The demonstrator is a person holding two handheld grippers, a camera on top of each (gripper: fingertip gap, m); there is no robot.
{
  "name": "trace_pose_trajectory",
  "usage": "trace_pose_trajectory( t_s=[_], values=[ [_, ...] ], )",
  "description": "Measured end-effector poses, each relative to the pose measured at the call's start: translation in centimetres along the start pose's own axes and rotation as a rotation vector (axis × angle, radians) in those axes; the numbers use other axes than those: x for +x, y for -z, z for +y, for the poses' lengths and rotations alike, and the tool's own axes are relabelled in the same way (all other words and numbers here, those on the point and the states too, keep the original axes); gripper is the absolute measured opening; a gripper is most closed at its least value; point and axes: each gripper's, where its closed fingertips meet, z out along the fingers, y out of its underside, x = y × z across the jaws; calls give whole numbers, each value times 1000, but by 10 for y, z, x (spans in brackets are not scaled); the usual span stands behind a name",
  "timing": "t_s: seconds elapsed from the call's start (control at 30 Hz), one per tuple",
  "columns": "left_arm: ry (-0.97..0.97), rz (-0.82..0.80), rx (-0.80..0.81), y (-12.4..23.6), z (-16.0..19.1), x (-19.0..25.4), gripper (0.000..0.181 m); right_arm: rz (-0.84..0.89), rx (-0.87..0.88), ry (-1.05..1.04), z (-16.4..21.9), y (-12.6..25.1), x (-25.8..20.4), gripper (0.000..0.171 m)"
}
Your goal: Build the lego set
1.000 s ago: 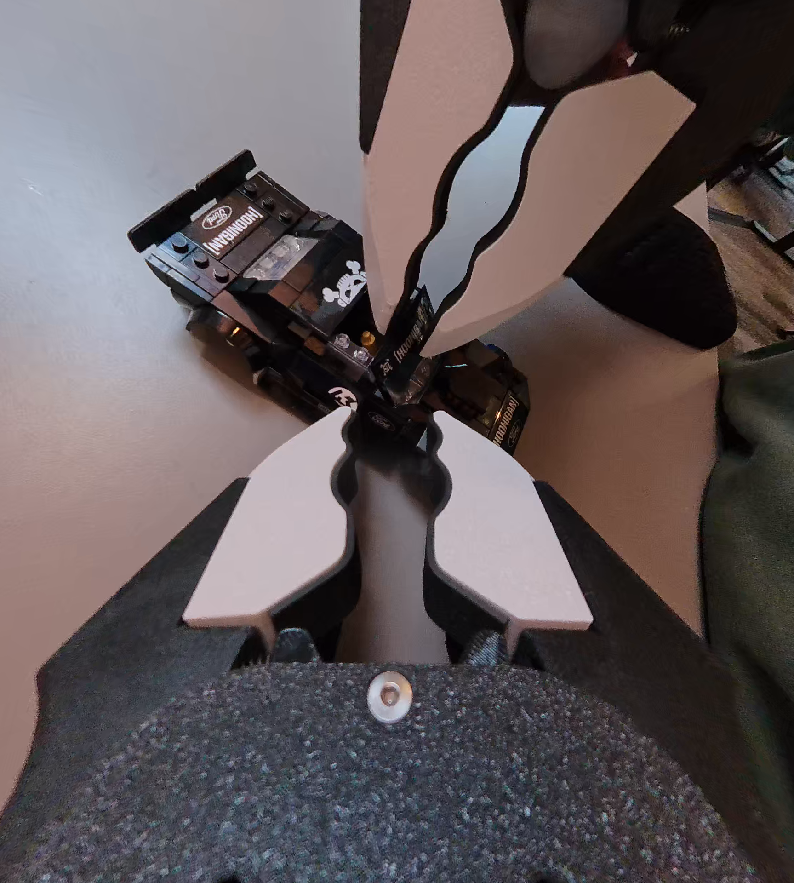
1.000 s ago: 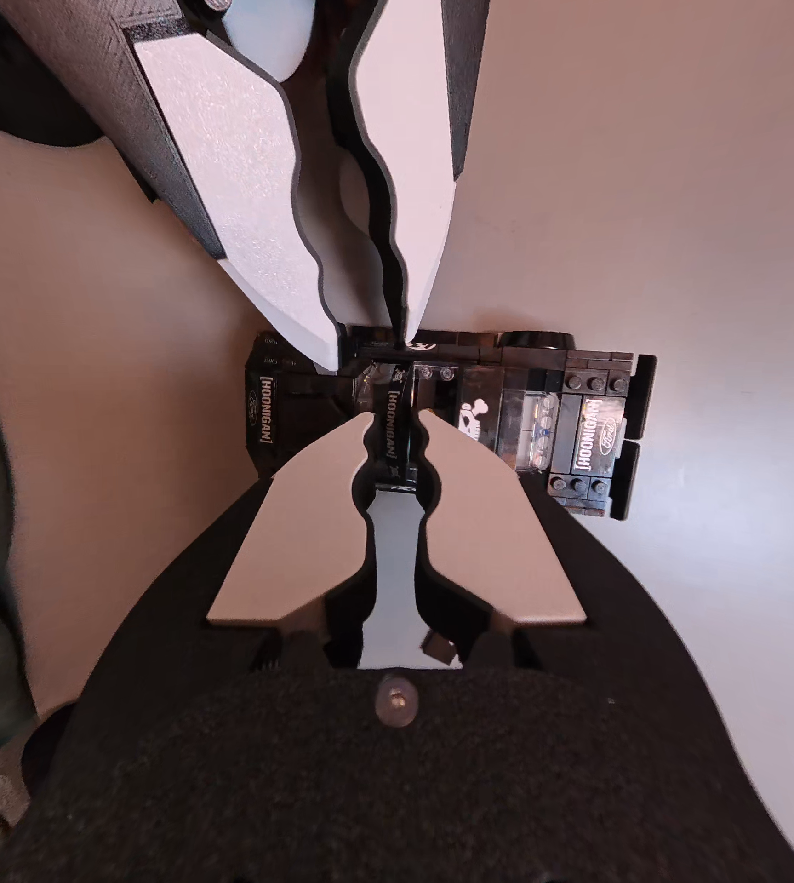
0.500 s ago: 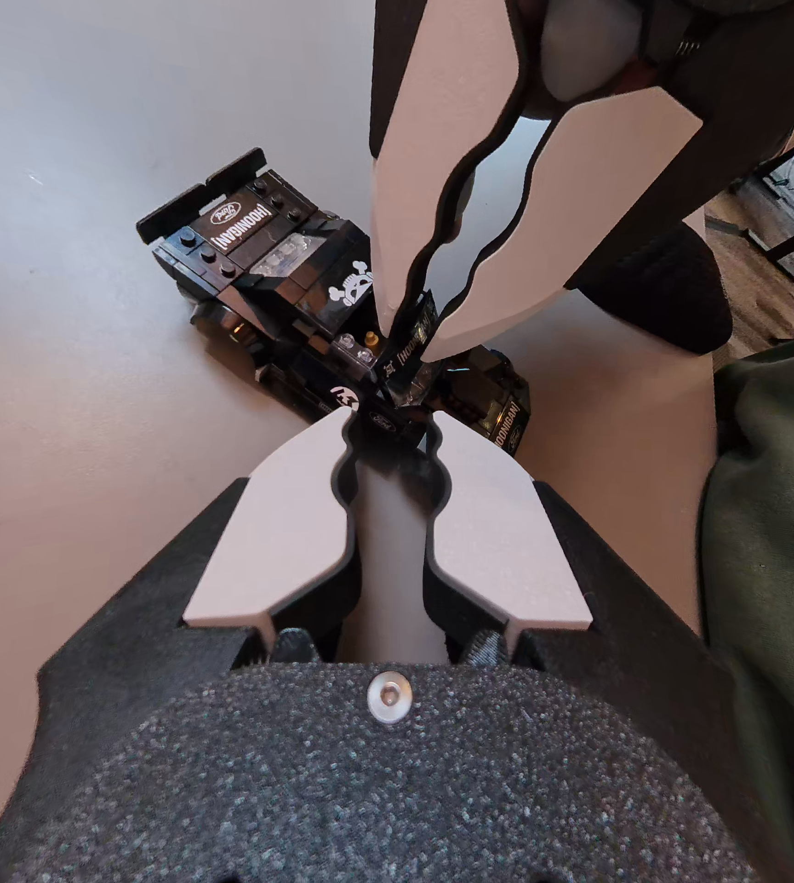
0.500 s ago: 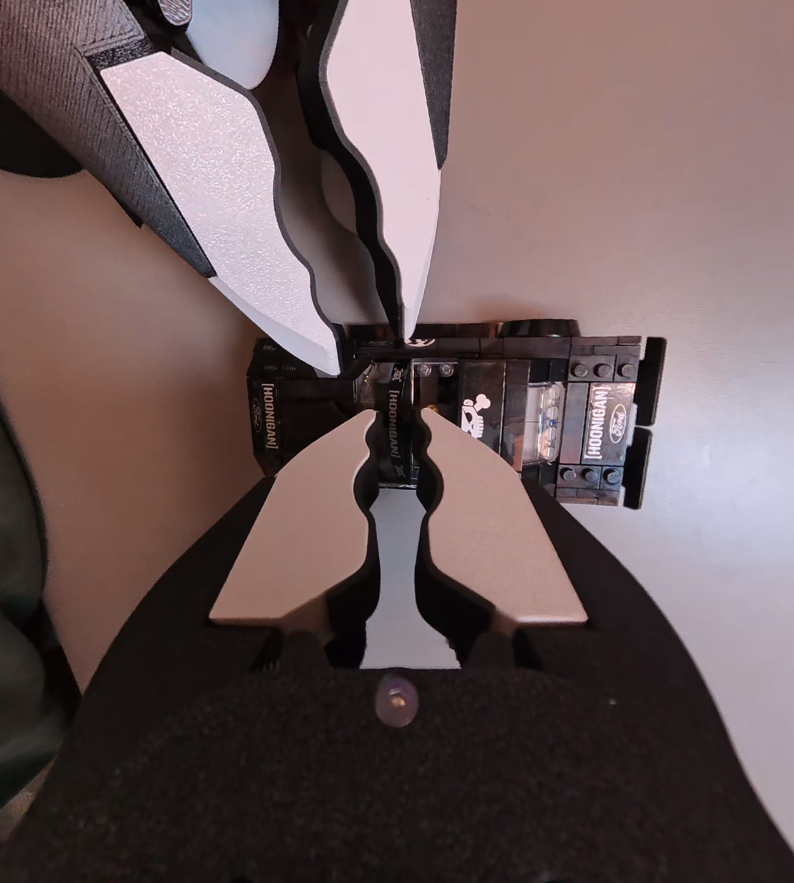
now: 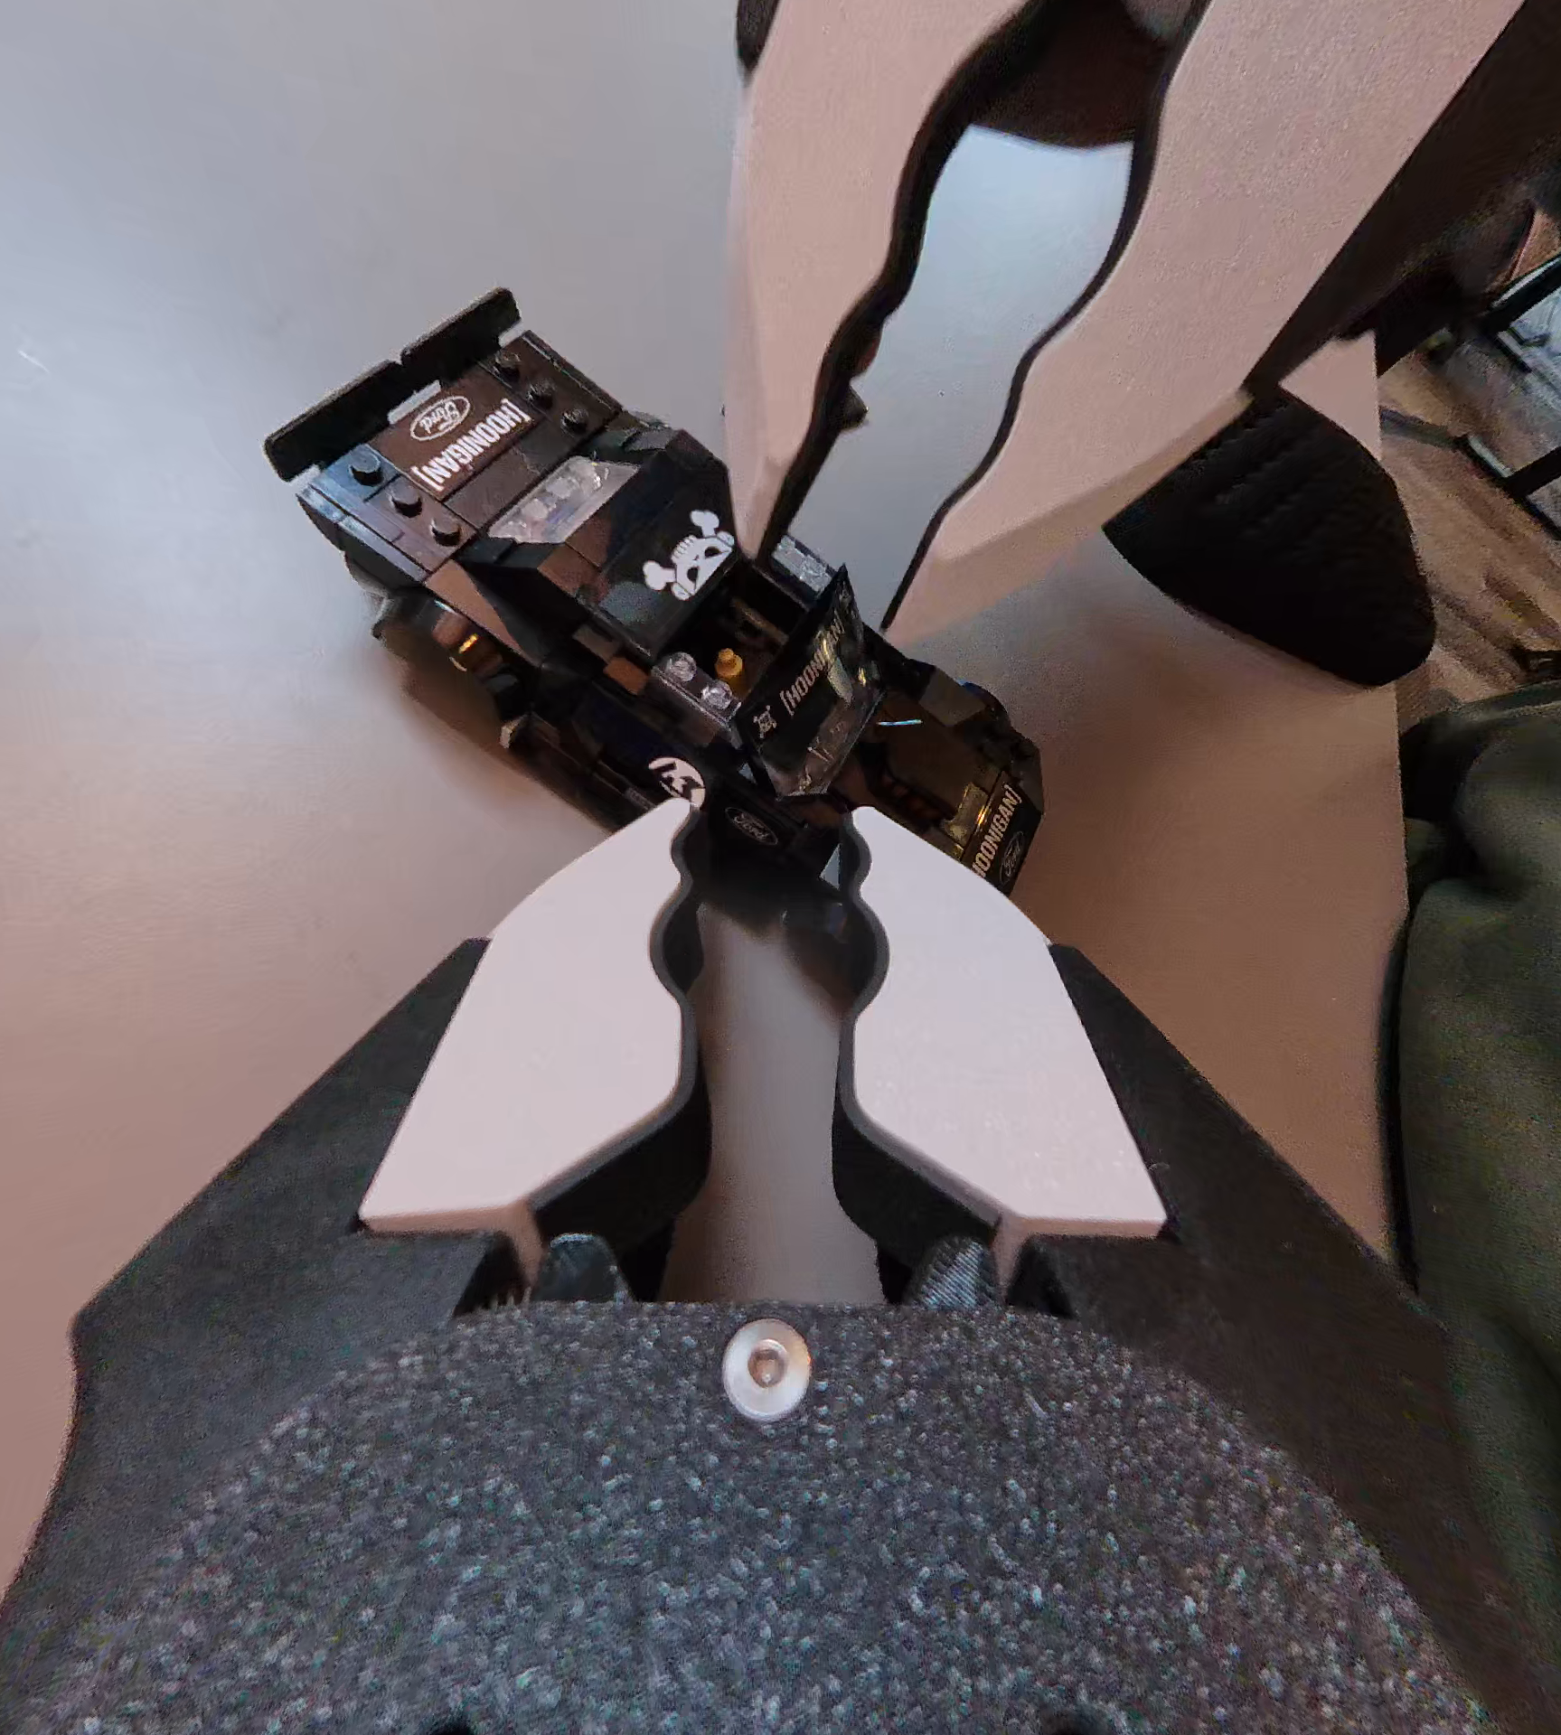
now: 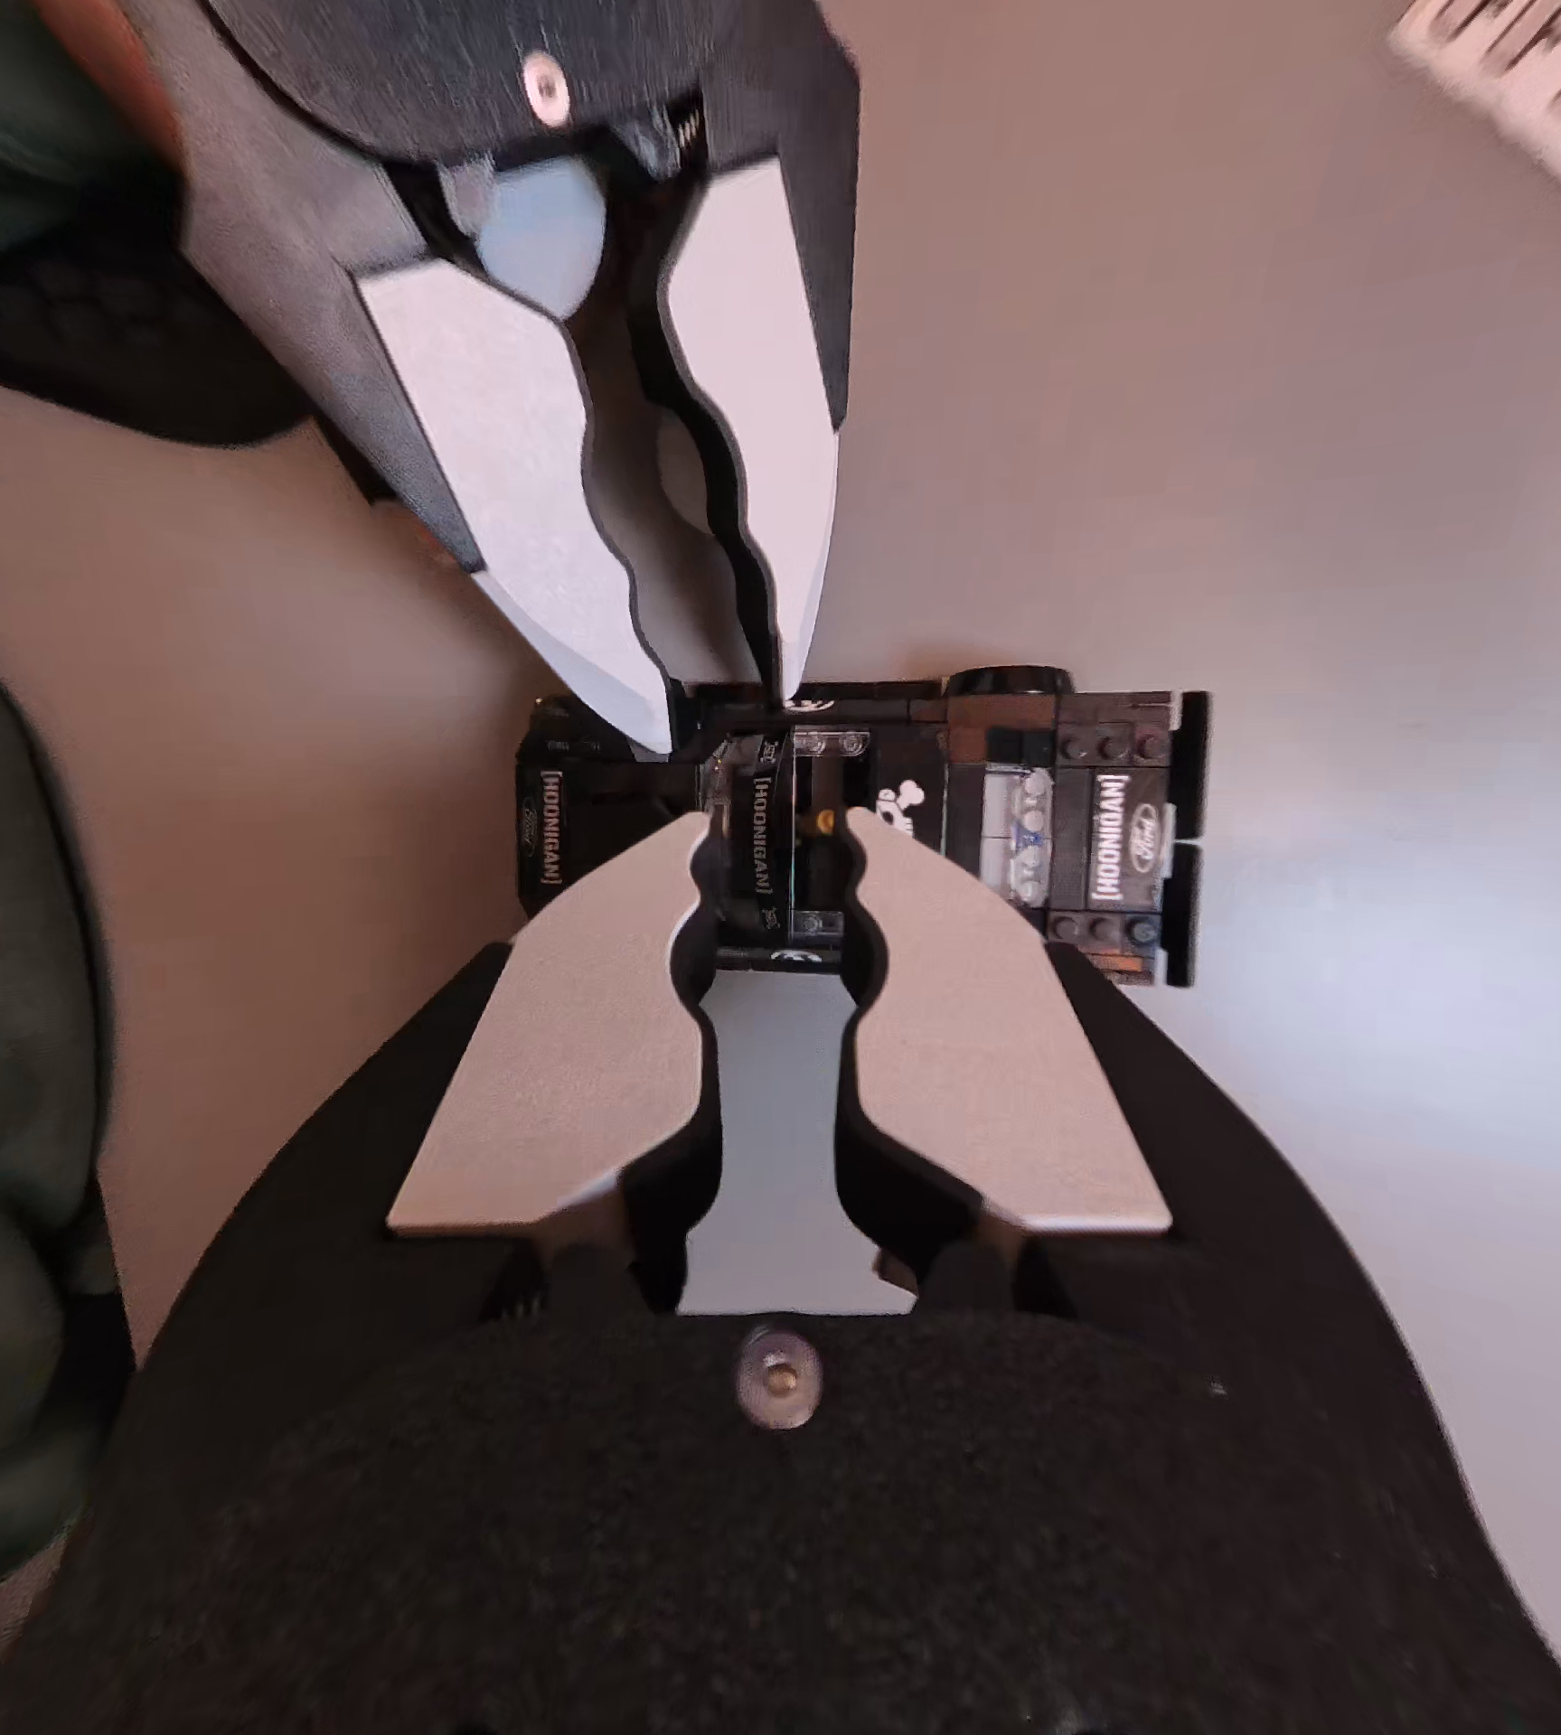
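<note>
Lego car (image 5: 570, 601), black, nearly built, sits on the pale table (image 5: 147, 845); windscreen piece (image 5: 809, 699) stands tilted over the open cockpit, not seated; likely light, rigid, pops apart if squeezed hard, so hold by the lower body sides; left gripper (image 5: 762, 836) narrow, clamped on the car's side; right gripper (image 6: 776, 826) jaws parted, straddling the windscreen piece, not gripping; green sleeve (image 5: 1528, 1033) beside.

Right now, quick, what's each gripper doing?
Left gripper: closed on the side of the lego car.
Right gripper: open, holding nothing.
</note>
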Motion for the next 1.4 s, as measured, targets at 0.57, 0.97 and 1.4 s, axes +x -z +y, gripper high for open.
trace_pose_trajectory(
  t_s=[0.57,0.97,1.4],
  values=[
    [-1,-16,-5,0,0,1,26,30,-178,41,12,-19,-2,10],
    [1,-20,-7,0,1,1,25,42,-211,27,12,-20,-3,10],
    [2,10,0,-2,1,4,28,92,158,19,22,30,-2,25]
  ],
)
